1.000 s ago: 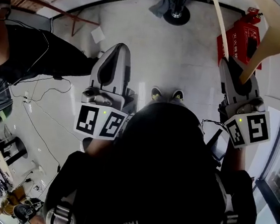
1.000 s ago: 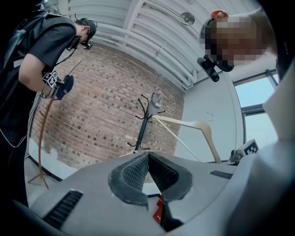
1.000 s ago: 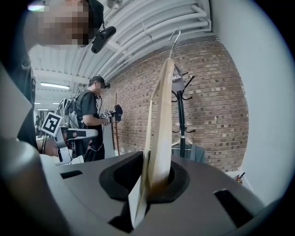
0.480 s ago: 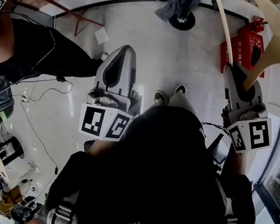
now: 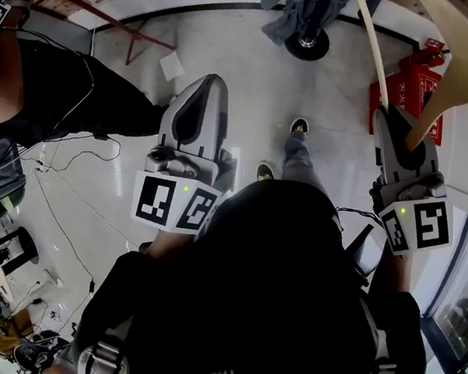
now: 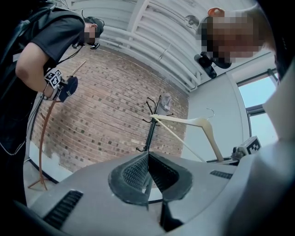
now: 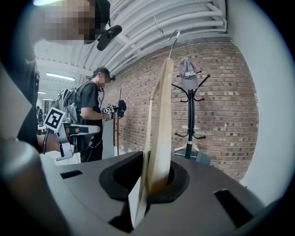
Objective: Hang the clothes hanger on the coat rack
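Observation:
My right gripper (image 5: 397, 119) is shut on one end of a pale wooden clothes hanger (image 5: 462, 64), which rises up and forward from the jaws. In the right gripper view the hanger (image 7: 161, 115) stands edge-on between the pads, its metal hook (image 7: 174, 36) at the top. The black coat rack (image 7: 190, 113) stands ahead by the brick wall, a grey cap (image 7: 187, 73) on its top. Its round base (image 5: 307, 40) shows at the head view's top. My left gripper (image 5: 206, 87) is shut on nothing, held level to the left. From its view the hanger (image 6: 193, 123) crosses before the coat rack (image 6: 152, 131).
A second person (image 5: 52, 83) stands at the left, holding grippers. A red fire-extinguisher box (image 5: 416, 81) sits on the floor at the right of the rack. Grey clothes (image 5: 288, 11) hang by the rack base. Cables (image 5: 64, 195) lie at the left. Window glass (image 5: 467, 287) borders the right.
The wearer has stepped forward: one foot is now ahead of the other and the rack base sits lower in the head view. Both grippers keep their pose and the hanger stays gripped.

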`<state>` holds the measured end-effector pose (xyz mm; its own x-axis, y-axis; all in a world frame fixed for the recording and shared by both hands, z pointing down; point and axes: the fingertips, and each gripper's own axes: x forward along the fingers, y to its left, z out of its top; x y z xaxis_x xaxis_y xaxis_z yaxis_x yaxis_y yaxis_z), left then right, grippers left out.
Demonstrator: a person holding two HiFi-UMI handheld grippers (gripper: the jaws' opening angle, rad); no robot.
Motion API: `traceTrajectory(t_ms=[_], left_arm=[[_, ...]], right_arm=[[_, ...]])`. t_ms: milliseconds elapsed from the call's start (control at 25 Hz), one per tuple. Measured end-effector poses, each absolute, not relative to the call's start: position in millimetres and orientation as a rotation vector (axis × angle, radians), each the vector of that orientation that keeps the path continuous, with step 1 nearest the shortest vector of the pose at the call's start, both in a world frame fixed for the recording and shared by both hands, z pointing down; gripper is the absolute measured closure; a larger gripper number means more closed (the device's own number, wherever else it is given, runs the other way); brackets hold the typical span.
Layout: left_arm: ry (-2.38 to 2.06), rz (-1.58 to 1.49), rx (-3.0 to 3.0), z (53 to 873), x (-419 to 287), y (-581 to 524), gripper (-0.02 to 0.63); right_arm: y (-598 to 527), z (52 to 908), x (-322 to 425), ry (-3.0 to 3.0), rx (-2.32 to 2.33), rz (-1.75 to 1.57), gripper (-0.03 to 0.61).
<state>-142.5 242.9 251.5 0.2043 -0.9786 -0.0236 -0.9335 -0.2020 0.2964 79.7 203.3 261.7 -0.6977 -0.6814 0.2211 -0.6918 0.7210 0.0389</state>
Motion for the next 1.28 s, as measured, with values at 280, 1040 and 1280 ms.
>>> traceTrajectory(t_ms=[280,1040,1280], left_arm=[[-1.827,-0.298,2.269,246,-132,175,0.594],[-1.863,-0.286,2.237,238,-89,37,0.594],[-1.919,-0.289,2.189,237,-90,25,0.594]], right_arm=[[137,261,85,-2.713,1.083,0.04,0.529],[8,273,122,-2.69,0.931,0.062,0.531],[-9,283,124,-2.688,0.861,0.07,0.529]])
